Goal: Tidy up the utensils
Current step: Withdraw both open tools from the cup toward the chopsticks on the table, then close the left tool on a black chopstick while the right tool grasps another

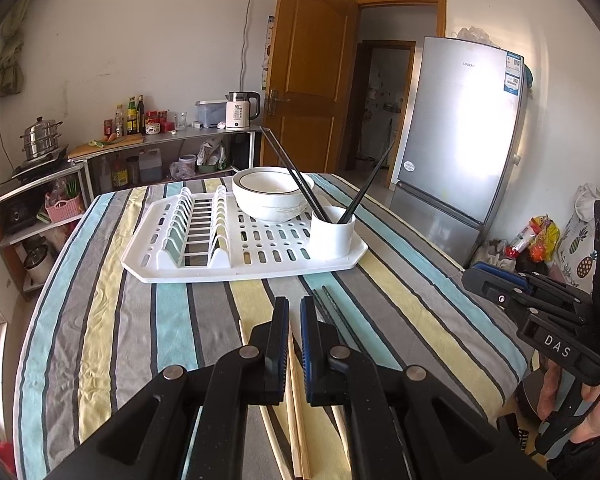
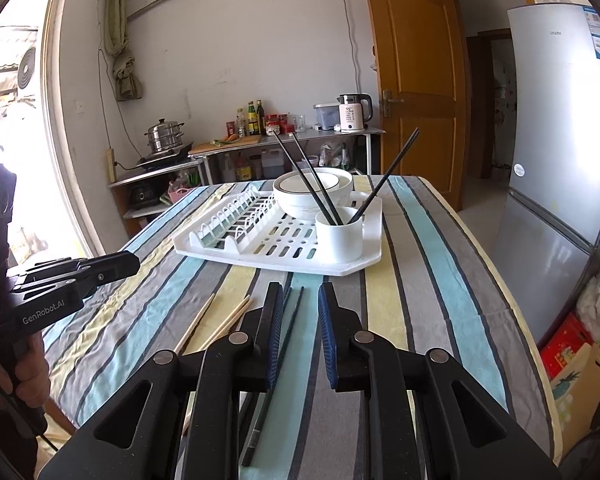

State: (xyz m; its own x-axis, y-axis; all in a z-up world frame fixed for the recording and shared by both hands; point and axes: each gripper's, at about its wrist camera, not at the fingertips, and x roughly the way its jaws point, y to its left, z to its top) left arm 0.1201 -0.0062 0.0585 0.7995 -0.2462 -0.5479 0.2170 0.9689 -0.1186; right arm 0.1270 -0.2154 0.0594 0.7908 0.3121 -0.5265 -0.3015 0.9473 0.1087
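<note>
A white drying rack (image 1: pixel 204 264) (image 2: pixel 364 260) sits on the striped table. On it stand a white bowl (image 1: pixel 274 194) (image 2: pixel 312 194) and a white utensil cup (image 1: pixel 332 236) (image 2: pixel 340 238) holding three black chopsticks (image 2: pixel 312 184). Wooden chopsticks (image 1: pixel 296 408) (image 2: pixel 224 320) lie on the cloth under my left gripper (image 1: pixel 295 308), whose jaws are slightly apart with one wooden stick between them. Dark chopsticks (image 2: pixel 290 340) (image 1: pixel 332 308) lie under my right gripper (image 2: pixel 300 292), which is open above them. Each gripper shows in the other's view (image 1: pixel 500 288) (image 2: pixel 112 268).
The striped tablecloth (image 1: pixel 140 340) covers the table. A silver fridge (image 1: pixel 460 140) stands at the right, a wooden door (image 1: pixel 308 72) behind. A steel counter (image 1: pixel 180 136) with kettle, bottles and a steamer pot lines the far wall. Bags lie on the floor at right.
</note>
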